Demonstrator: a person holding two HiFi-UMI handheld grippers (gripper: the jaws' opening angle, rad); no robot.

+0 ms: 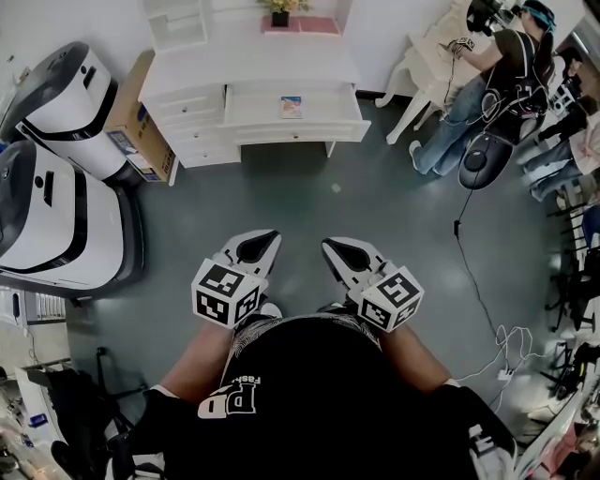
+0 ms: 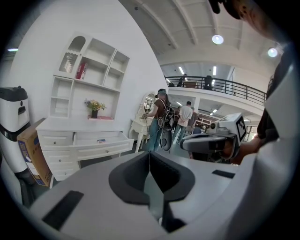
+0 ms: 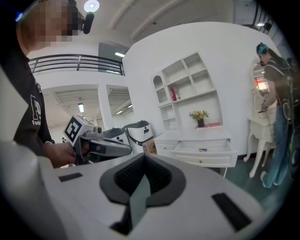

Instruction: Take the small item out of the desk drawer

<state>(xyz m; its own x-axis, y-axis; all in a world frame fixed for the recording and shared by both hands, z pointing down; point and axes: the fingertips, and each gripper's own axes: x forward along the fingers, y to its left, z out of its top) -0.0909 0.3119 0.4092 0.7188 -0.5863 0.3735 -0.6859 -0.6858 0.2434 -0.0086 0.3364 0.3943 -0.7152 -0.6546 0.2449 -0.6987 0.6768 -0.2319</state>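
Observation:
The white desk (image 1: 248, 66) stands at the far side of the floor with its middle drawer (image 1: 292, 112) pulled out. A small blue-and-white item (image 1: 292, 106) lies flat inside it. The same drawer (image 2: 101, 139) and item (image 2: 101, 140) show far off in the left gripper view, and the drawer (image 3: 204, 147) with the item (image 3: 202, 150) in the right gripper view. My left gripper (image 1: 267, 242) and right gripper (image 1: 333, 249) are held side by side close to my body, well short of the desk. Both are shut with nothing between the jaws.
Two big white machines (image 1: 56, 187) and a cardboard box (image 1: 141, 127) stand left of the desk. A flower pot (image 1: 279, 14) sits on the desk top. At the right are people (image 1: 487, 84), a white table (image 1: 431, 66) and cables (image 1: 487, 309) on the floor.

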